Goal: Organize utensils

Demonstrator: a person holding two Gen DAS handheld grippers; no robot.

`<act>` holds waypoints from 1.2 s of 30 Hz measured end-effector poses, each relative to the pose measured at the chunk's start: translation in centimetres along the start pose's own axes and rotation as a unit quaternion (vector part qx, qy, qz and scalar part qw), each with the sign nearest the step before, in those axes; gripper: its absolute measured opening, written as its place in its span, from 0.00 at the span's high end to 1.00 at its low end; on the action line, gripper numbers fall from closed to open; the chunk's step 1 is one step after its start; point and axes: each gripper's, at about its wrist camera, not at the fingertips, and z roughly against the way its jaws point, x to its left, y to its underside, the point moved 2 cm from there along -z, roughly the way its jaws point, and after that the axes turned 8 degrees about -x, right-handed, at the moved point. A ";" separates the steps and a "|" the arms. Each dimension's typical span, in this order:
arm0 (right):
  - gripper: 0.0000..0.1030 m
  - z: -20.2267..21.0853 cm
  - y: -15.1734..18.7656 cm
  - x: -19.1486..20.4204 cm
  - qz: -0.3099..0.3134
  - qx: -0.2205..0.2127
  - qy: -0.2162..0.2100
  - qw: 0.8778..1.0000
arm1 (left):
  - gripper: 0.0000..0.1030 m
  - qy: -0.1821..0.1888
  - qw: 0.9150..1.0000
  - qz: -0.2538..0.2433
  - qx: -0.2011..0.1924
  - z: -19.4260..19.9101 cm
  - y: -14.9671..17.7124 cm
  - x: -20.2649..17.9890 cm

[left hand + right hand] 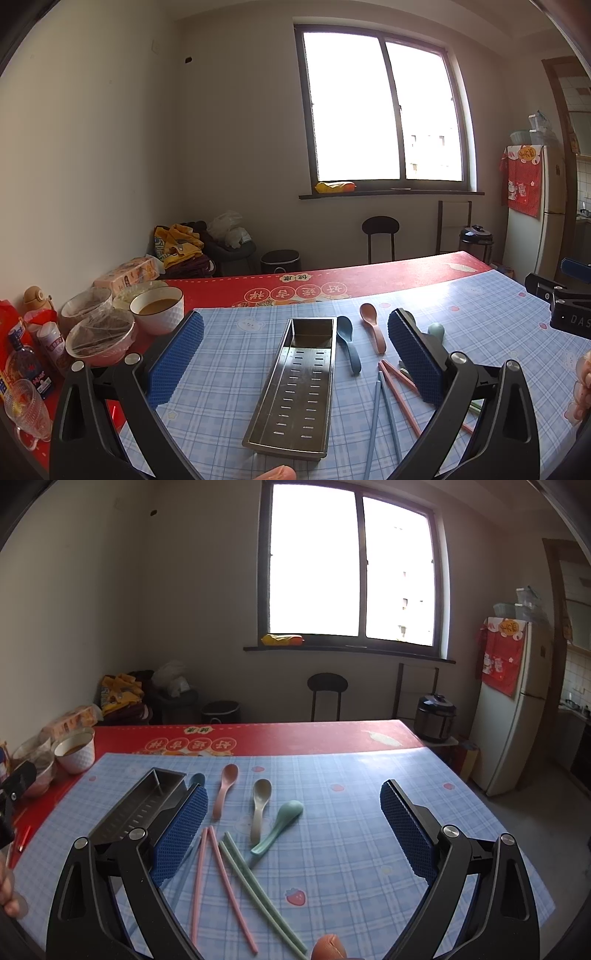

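Utensil tray (295, 384) lies lengthwise away from both spread, empty grippers (295, 354) (293, 827).

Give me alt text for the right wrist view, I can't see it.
The open right gripper hovers over a blue plaid tablecloth with four spoons, pink chopsticks and green chopsticks loose on it. An empty metal tray sits left.

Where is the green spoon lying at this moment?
In the right wrist view the green spoon lies on the checked tablecloth near the middle, right of the beige spoon, its handle pointing toward the green chopsticks.
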 end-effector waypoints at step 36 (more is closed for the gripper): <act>0.11 0.3 0.4 -0.9 -0.006 0.001 0.009 1.000 | 0.05 -0.001 1.000 0.006 0.000 0.4 0.0 0.1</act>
